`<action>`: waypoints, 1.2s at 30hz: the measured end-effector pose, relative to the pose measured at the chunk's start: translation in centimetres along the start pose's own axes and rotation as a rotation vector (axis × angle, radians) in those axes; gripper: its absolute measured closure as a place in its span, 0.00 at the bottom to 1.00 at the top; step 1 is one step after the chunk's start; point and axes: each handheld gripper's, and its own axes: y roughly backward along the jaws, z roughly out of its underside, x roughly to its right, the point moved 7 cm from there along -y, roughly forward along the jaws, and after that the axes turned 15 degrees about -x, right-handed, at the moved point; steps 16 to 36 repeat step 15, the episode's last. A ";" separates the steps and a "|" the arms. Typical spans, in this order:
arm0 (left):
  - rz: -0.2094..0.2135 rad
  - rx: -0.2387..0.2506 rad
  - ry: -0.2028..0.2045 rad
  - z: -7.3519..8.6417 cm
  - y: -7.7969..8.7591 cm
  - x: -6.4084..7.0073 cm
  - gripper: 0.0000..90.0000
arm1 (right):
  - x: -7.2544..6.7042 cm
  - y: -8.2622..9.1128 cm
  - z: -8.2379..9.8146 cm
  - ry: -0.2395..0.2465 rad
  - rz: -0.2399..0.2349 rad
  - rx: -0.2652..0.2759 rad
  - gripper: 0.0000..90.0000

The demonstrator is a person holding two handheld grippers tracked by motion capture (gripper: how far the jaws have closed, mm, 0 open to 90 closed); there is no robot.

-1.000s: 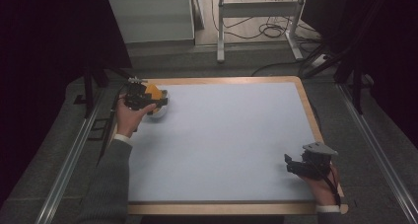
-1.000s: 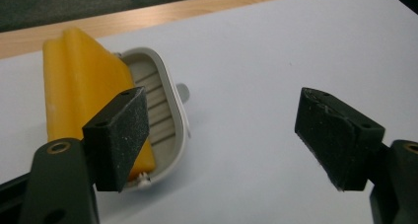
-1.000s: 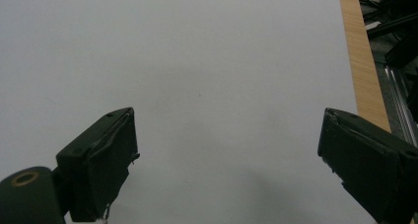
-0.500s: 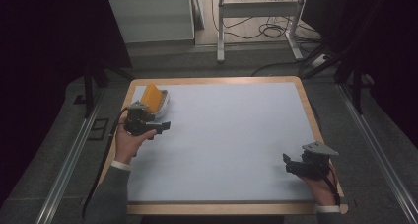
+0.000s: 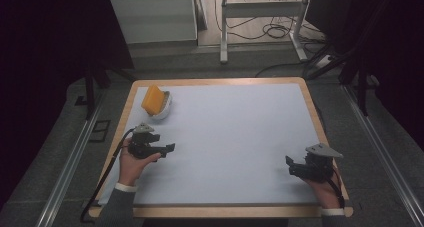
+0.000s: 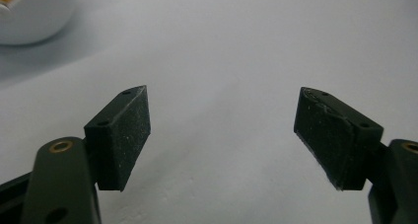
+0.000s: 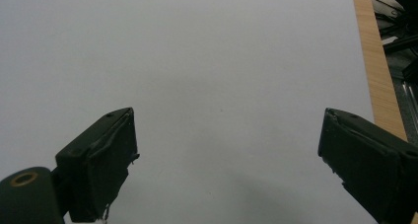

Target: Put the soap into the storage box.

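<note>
High view, catalogued from left to right. At the far-left corner of the tabletop (image 5: pixel 235 132), a white bowl (image 5: pixel 161 108) stands on the pale grey sheet, close to the wooden border; an orange sponge-like block (image 5: pixel 152 99) sits in it, tilted and rising above the rim. Nothing grips or touches either item. Nearer the person, well apart from the bowl, the left hand-held gripper (image 5: pixel 169 148) is held just over the sheet, its jaws pointing toward the middle of the tabletop. Left gripper view: the two black pads (image 6: pixel 124 135) stand wide apart with bare sheet between them, and the bowl (image 6: pixel 34 14) sits at the upper-left corner, off the line of the jaws. The middle of the tabletop holds no further items. At the near-right corner, the right hand-held gripper (image 5: pixel 290 165) is low over the sheet, jaws pointing left. Right gripper view: its pads (image 7: pixel 106 157) are likewise spread wide and empty, with the wooden edge (image 7: pixel 374 61) running along the right side. Judgement on progress: the block lies in the bowl and both grippers are free of it, so the placing looks finished; what seems left, if anything, is bringing the left hand to a resting position like the right.
</note>
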 end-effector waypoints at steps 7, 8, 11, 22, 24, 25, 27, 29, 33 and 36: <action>-0.009 0.000 0.005 0.3 0.0 0.0 0.24 | 0.0 0.1 -0.1 0.006 0.003 0.004 0.09; -0.005 -0.004 0.007 0.3 -0.1 0.0 0.24 | 0.1 0.1 -0.1 0.006 0.005 0.005 0.09; -0.009 -0.017 0.011 0.6 -0.4 0.0 0.24 | 0.1 0.2 -0.1 0.005 0.005 0.011 0.09; -0.031 -0.025 0.022 0.9 -0.5 -0.3 0.23 | 0.0 0.3 -0.2 0.016 0.010 0.023 0.09; -0.031 -0.025 0.022 0.9 -0.5 -0.3 0.23 | 0.0 0.3 -0.2 0.016 0.010 0.023 0.09; -0.031 -0.025 0.022 0.9 -0.5 -0.3 0.23 | 0.0 0.3 -0.2 0.016 0.010 0.023 0.09; -0.031 -0.025 0.022 0.9 -0.5 -0.3 0.23 | 0.0 0.3 -0.2 0.016 0.010 0.023 0.09; -0.031 -0.025 0.022 0.9 -0.5 -0.3 0.23 | 0.0 0.3 -0.2 0.016 0.010 0.023 0.09; -0.031 -0.025 0.022 0.9 -0.5 -0.3 0.23 | 0.0 0.3 -0.2 0.016 0.010 0.023 0.09; -0.031 -0.025 0.022 0.9 -0.5 -0.3 0.23 | 0.0 0.3 -0.2 0.016 0.010 0.023 0.09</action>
